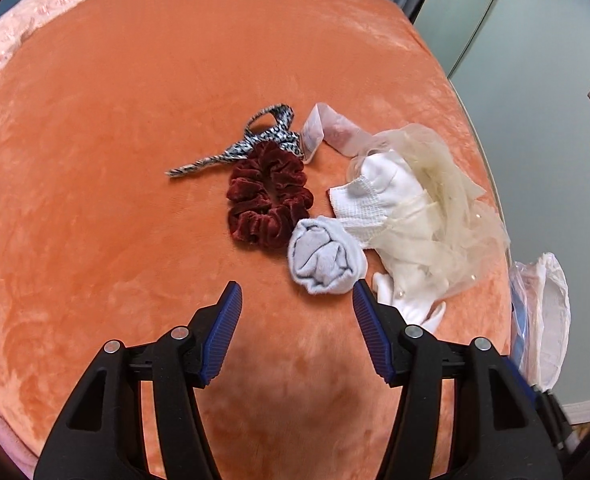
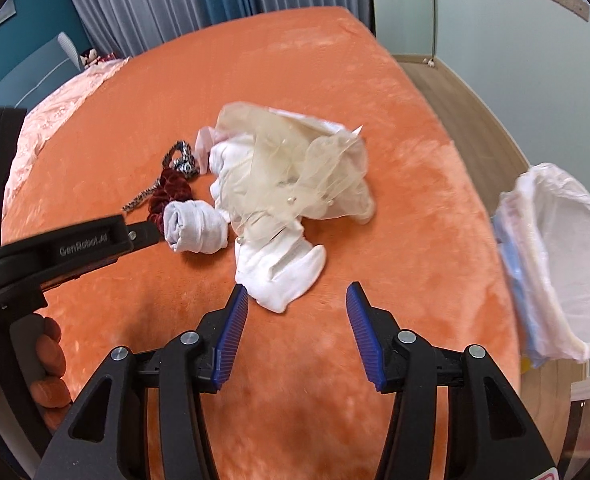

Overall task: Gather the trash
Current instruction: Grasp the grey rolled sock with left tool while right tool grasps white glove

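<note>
Two grippers over one big bed (image 1: 135, 140) covered in a fuzzy orange plush blanket, with a pale pink lacy cover (image 2: 55, 108) along its far left edge. Off the bed's right edge stands a bin lined with a white plastic bag (image 2: 567, 264), mouth open and tipped toward the bed.

All the stuff is bunched up near the right edge of the bed. Biggest piece is a crumpled cream tulle fabric with little pearl beads (image 2: 295, 168), draped over a white knit garment (image 2: 283, 276) that sticks out toward the near edge. Touching that pile on its left is a rolled-up pale grey sock (image 1: 325, 258), and right against the sock is a dark red velvet scrunchie (image 1: 269, 204). Behind the scrunchie, partly tucked under it, lies a black-and-white patterned ribbon tie (image 1: 251, 140), and beside that a pale pink sheer strip with a tag (image 1: 327, 128).

Left gripper (image 1: 297, 300) is about halfway open with nothing between the blue pads, tips just short of the grey sock. Right gripper (image 2: 297, 300) is likewise half open and empty, hovering just short of the white knit garment's near end. A hand (image 2: 47, 364) wraps the left gripper's handle.
</note>
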A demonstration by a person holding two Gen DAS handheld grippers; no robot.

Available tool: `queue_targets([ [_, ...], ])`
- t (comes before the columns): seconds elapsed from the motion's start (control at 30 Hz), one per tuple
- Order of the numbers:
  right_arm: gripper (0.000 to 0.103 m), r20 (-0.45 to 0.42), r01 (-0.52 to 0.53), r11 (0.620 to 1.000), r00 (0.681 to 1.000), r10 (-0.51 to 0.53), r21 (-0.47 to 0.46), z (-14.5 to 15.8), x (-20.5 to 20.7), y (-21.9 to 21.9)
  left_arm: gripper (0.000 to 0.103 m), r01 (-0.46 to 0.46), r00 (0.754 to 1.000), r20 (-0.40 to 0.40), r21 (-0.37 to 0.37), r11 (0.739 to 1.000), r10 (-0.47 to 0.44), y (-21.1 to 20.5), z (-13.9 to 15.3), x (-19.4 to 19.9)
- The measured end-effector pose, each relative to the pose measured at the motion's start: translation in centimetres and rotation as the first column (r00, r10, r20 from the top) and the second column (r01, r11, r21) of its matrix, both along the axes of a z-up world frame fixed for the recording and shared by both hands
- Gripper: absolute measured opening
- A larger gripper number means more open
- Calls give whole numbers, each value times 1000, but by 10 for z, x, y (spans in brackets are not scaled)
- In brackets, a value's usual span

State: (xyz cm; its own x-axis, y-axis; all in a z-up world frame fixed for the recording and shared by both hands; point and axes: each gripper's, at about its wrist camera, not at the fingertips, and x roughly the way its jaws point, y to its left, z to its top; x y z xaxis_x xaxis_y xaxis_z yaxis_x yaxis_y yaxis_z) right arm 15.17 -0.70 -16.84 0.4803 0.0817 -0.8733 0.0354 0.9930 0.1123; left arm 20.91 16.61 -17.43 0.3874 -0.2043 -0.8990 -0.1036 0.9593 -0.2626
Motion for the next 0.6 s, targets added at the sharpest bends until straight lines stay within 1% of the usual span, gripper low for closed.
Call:
queue_targets([
  [0.2,50,-48,-13,1000,999,13,2,-27,22,10,55,-24,998,-58,-76,997,19,0,-23,24],
  [0.4,50,-76,-10,1000,997,10,8,-45,38,15,56,-71,992,-112,-169,983,52,4,-42,36],
  [0.53,50,-93,-5,1000,996,6,13,-56,43,15,56,-55,993,-112,-163,985,37,-1,-46,41],
  [0.6,45,-101,2,1000,995,0,18,-61,44,14,51,-36,994,-109,-156,987,19,-5,-48,42],
])
